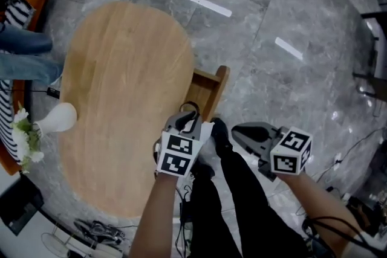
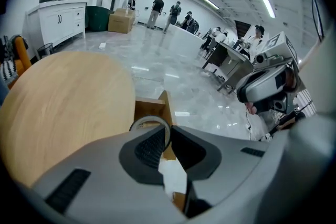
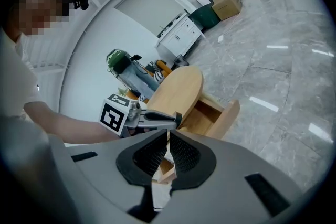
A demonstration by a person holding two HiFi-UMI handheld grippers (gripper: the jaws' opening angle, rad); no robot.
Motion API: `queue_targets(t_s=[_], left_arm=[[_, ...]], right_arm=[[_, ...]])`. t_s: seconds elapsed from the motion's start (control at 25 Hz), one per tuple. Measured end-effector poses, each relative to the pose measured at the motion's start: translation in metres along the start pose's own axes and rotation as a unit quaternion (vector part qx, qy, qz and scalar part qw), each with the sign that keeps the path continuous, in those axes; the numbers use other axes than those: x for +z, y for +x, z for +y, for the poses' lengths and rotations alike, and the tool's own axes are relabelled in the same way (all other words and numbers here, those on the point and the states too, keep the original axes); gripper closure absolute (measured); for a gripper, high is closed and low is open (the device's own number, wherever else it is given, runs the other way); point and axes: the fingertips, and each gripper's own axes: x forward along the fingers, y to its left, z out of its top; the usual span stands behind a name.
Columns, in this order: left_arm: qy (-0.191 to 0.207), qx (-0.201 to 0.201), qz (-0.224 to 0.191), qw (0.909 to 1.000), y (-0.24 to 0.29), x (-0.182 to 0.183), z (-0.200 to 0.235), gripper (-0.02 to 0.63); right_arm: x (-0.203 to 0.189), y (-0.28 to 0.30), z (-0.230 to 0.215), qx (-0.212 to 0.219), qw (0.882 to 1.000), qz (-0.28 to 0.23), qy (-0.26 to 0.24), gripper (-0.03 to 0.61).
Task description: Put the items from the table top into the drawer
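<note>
The left gripper [image 1: 188, 118] [image 2: 167, 131] has its jaws narrowed onto the rim of a tape ring [image 1: 188, 107] [image 2: 150, 122]. The ring stands on edge between the pads, off the table top, just over the near end of the open drawer [image 1: 207, 78] [image 2: 167, 106]. The right gripper [image 1: 236, 130] [image 3: 168, 132] hangs beside it on the right, well apart from it. Its jaws are drawn together at the tips with nothing between them, and they point toward the drawer.

Directly under both grippers are the person's own legs in black trousers [image 1: 242, 190] and a black shoe [image 1: 219, 130]. These stand close against the drawer's near side.

The drawer juts out of the right edge of the oval wooden table [image 1: 121, 99] [image 2: 63, 102] [image 3: 178, 86], with its front panel toward the grey stone floor [image 1: 272, 3]. The right gripper view shows bare wood inside the drawer [image 3: 223, 118]. In the head view the interior is dark, and I cannot tell whether anything lies in it.

Near the far left edge of the table top stands a white vase [image 1: 57, 118], with white flowers [image 1: 24, 136] at its mouth. Past that edge are a person's legs in jeans [image 1: 24, 51]. The left gripper view shows a cardboard box [image 2: 122, 21] and white cabinets [image 2: 58, 21] far back in the hall. People stand near a counter there.
</note>
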Motion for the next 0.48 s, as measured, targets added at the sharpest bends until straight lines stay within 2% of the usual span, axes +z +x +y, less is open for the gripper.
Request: queue_targets(t_s=[0.2, 0.48], left_arm=[[-0.007, -0.006, 0.022, 0.9997, 0.026, -0.007, -0.011, 0.574], [-0.060, 0.019, 0.038, 0.9973, 0.046, -0.019, 0.002, 0.572]], right_arm=[[-0.014, -0.015, -0.016, -0.014, 1.000, -0.007, 0.016, 0.537], [-0.025, -0.030, -0.032, -0.026, 0.999, -0.017, 0.033, 0.537]])
